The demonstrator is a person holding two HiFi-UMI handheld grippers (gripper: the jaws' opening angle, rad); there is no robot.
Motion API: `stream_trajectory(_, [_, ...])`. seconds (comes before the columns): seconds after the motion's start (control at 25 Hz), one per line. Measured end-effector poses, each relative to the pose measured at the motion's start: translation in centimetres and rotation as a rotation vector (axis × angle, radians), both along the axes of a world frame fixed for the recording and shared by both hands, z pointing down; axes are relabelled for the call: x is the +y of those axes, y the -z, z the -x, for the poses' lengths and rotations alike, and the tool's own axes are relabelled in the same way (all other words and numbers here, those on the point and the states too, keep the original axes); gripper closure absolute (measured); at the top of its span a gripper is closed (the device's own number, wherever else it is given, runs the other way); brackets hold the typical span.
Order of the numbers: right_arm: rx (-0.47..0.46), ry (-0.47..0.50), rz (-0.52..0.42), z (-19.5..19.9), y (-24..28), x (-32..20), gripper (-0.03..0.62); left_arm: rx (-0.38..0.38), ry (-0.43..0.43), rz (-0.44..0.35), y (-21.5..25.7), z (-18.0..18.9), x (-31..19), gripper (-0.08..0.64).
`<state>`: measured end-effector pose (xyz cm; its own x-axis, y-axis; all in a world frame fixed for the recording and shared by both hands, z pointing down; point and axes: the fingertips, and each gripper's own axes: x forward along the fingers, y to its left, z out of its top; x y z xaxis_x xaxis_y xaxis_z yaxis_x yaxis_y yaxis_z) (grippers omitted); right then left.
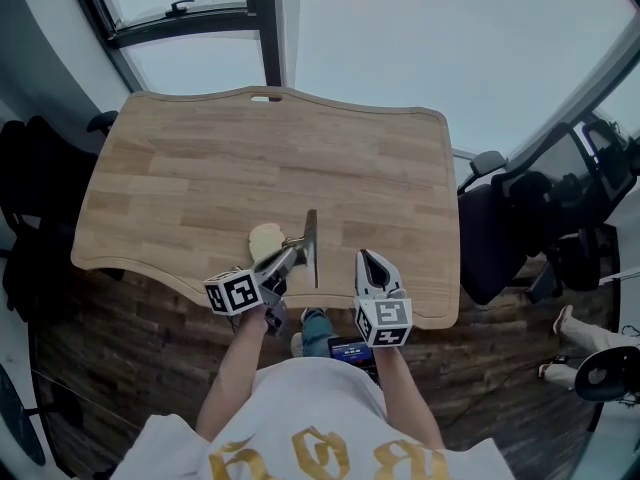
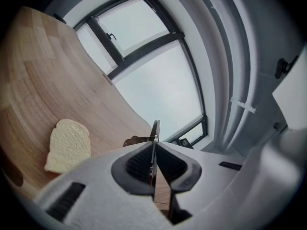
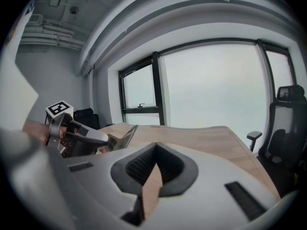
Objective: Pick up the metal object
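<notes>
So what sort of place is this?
Most likely an office or workroom: there is a large wooden desk, a dark office chair beside it, and tall windows along the wall.

The left hand-held gripper [image 1: 290,255] is held at the lower centre of the head view and is angled up and to the right. Its jaws are clamped on the thin metal object [image 1: 312,246]. The right hand-held gripper [image 1: 370,263] is held just right of it and pointed up the frame, with its jaws pressed together on nothing. The bare left forearm [image 1: 235,368] and right forearm [image 1: 402,383] are reached forward from the bottom edge.
</notes>
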<state>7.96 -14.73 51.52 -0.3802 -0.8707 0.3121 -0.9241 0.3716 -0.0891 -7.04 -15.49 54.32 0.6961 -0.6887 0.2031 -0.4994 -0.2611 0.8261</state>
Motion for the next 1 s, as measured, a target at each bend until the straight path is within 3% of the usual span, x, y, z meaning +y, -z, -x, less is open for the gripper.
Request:
stream_trajectory(0.24, [-0.009,0.003,-0.034,0.4,1.2,1.4,0.581,0.053,0.029,-0.015,1.5,0.7,2.0,0.525])
stream_trajectory(0.44, [-0.027,-0.004,-0.119,1.0,3.5,2.4,0.581,0.086,0.060,-0.040,3.0,2.0,3.3,0.525])
stream_trajectory(0.72, [-0.016,-0.008,-0.185,1.1,5.3,3.7,0.581,0.191,0.096,-0.058,4.8,2.7,4.7,0.525])
stream_trajectory(1.0, [0.003,-0.028,-0.187,0.5,5.6,4.2,0.581,0.217,0.101,-0.075,5.7,3.0,5.5,0.525])
